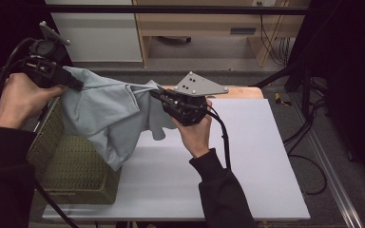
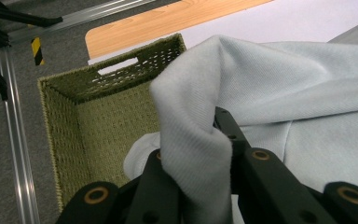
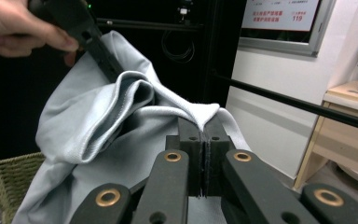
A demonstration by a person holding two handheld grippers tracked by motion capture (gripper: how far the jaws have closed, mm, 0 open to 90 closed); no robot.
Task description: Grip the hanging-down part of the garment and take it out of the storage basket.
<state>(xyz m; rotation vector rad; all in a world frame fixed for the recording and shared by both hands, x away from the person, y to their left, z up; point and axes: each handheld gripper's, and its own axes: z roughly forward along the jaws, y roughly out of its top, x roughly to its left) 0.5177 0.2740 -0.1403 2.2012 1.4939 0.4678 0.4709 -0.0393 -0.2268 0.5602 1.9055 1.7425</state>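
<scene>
A pale grey-blue garment (image 1: 107,116) hangs in the air between my two grippers, above the green woven basket (image 1: 62,156). My left gripper (image 1: 76,85), at the far left, is shut on one bunched edge of the garment (image 2: 193,154). My right gripper (image 1: 158,95), near the table's middle, is shut on another fold of the garment (image 3: 205,114), its jaws pressed together. In the right gripper view the cloth (image 3: 98,135) stretches to the left gripper (image 3: 107,65) held by a hand. The garment's lower part droops over the basket's rim and the table.
The basket (image 2: 74,121) stands at the table's left edge, with a little cloth inside. The white tabletop (image 1: 247,152) spreads to the right, a wooden strip (image 1: 242,90) at its far edge. Cables and a desk (image 1: 209,23) lie beyond.
</scene>
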